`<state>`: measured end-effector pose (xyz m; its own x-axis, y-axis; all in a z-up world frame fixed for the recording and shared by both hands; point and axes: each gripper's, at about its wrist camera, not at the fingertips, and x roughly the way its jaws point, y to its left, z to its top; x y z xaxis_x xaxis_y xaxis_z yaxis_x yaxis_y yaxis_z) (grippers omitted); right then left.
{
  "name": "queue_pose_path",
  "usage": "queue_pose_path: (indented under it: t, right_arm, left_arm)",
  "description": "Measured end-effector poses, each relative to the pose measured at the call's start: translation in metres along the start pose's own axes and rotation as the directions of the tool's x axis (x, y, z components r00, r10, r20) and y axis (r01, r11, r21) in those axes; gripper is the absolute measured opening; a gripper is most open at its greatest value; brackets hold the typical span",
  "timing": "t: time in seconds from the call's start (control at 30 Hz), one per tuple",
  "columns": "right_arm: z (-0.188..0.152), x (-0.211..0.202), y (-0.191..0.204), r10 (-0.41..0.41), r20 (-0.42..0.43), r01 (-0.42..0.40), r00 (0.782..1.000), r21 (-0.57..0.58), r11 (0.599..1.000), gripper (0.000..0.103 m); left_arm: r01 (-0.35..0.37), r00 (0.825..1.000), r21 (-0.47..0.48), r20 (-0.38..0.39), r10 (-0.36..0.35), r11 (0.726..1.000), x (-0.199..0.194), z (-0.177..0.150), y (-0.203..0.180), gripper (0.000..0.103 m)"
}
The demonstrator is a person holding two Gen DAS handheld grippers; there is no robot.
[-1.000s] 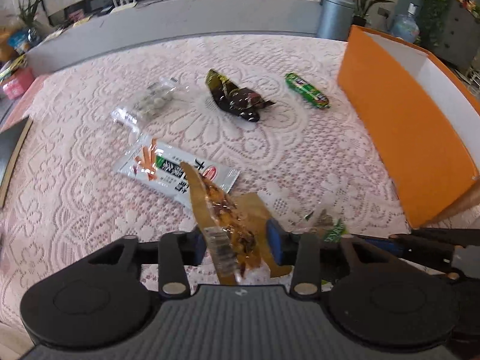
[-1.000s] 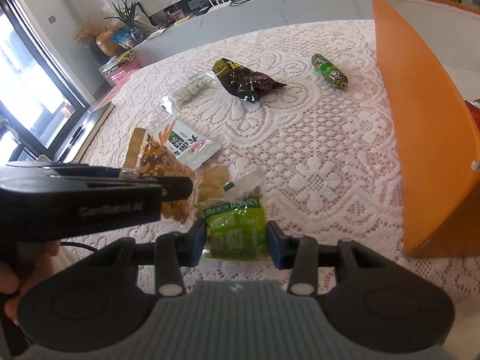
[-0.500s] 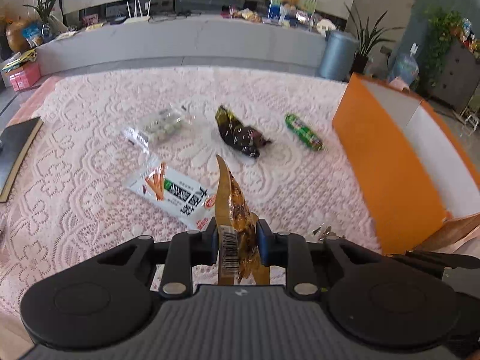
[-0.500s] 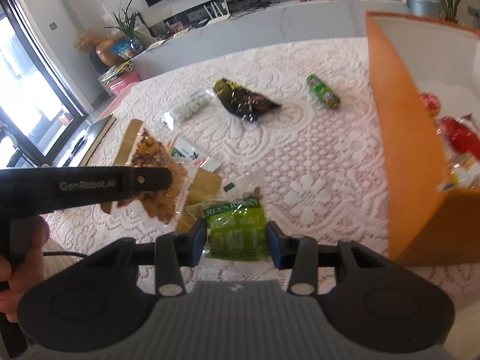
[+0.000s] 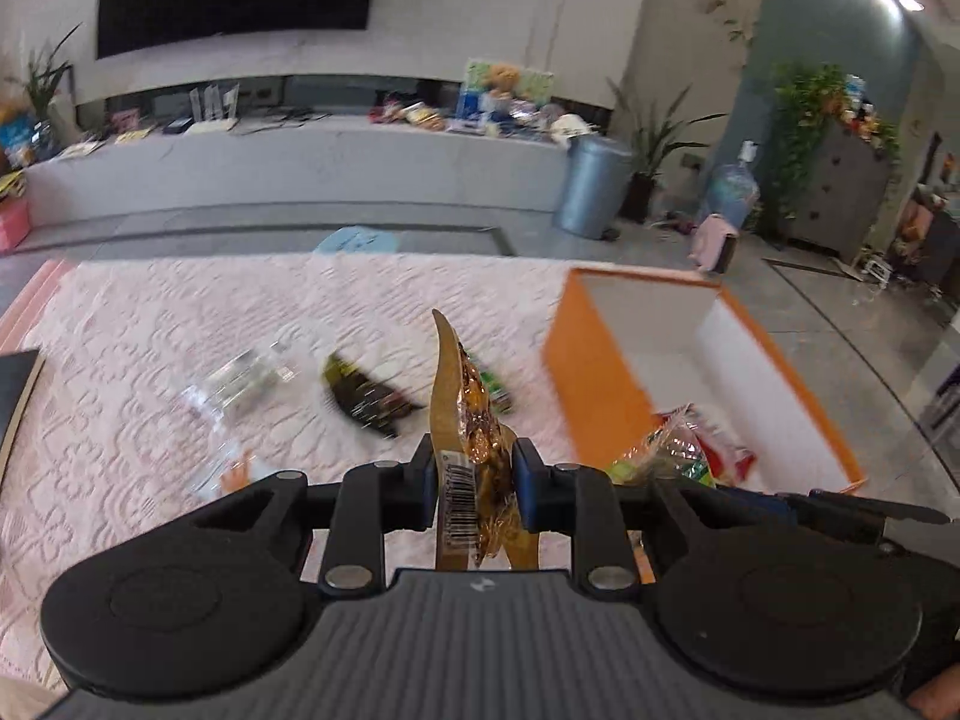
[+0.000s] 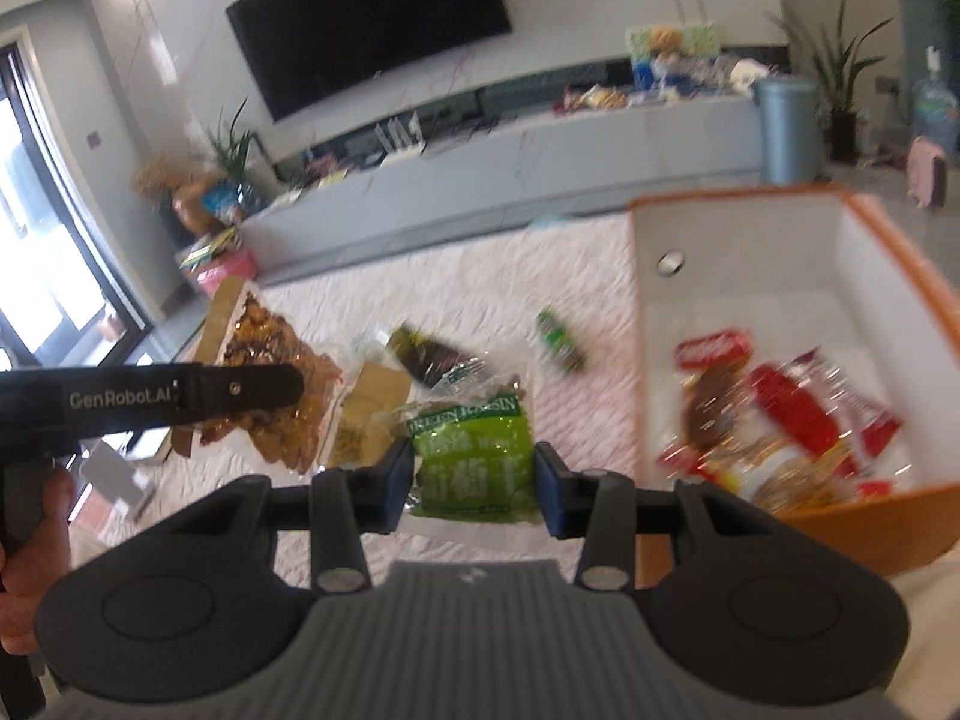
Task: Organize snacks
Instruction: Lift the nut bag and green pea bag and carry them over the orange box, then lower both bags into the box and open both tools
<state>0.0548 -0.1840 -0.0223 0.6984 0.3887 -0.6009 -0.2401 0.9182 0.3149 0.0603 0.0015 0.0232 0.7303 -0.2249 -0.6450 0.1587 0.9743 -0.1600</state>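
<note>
Left tool (image 5: 473, 489) clamped on a flat amber packet of brown glazed snack (image 5: 474, 468), edge-on from its own camera, barcode showing, curled tip standing up above the table (image 5: 120, 360) with its pale pink lace cloth. Jaws just closed in on it, packet pinched between the blue pads. Seen broadside from the right camera, same packet (image 6: 270, 384) hanging from the black finger, lower edge hidden behind the tool body.

Right tool (image 6: 474, 480) gripping a green raisin pouch (image 6: 474, 456), pads pressed against both sides, bottom of the pouch cut off by the tool. In the left view only a crinkled corner of it (image 5: 666, 456) peeking out.

Orange open box with white inside (image 6: 780, 276) just to the right, red and brown wrappers (image 6: 780, 414) heaped at its near end, too smeared to read.

Still on the cloth, all blurred: dark shiny packet (image 5: 366, 399), clear packet of pale pieces (image 5: 240, 378), small green roll (image 6: 561, 339), the last mostly hidden behind the amber packet in the left view. A hand (image 6: 30, 540) at the frame edge on the left handle.
</note>
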Motion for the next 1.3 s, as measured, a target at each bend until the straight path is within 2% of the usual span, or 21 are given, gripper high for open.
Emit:
queue_pose_path:
  t: [0.17,0.33,0.57,0.8,1.03,1.3]
  right_arm:
    - [0.014,-0.033,-0.024,-0.062,0.073,0.061,0.995,0.017,0.998,0.041]
    - [0.027,-0.057,-0.058,-0.143,0.120,0.140,0.982,0.035,0.990,0.041]
    - [0.047,-0.063,-0.110,-0.230,0.092,0.229,0.969,0.022,0.973,0.041]
    - [0.066,-0.033,-0.159,-0.270,0.000,0.270,0.963,0.003,0.963,0.041]
    - [0.082,0.019,-0.181,-0.303,-0.079,0.297,0.950,-0.078,0.952,0.041]
    - [0.089,0.073,-0.193,-0.328,-0.156,0.298,0.932,-0.188,0.936,0.041]
  left_arm:
    - [0.065,0.998,0.058,0.014,-0.066,0.996,0.003,0.016,-0.034,0.027]
    - [0.123,0.992,0.149,0.008,-0.125,0.981,0.019,0.032,-0.076,0.027]
    - [0.183,0.983,0.228,-0.058,-0.175,0.956,0.064,0.047,-0.124,0.027]
    - [0.208,0.977,0.318,-0.105,-0.184,0.925,0.115,0.054,-0.155,0.027]
    - [0.170,0.980,0.370,-0.165,-0.115,0.913,0.171,0.060,-0.163,0.027]
    - [0.161,0.973,0.407,-0.215,-0.077,0.899,0.215,0.053,-0.161,0.027]
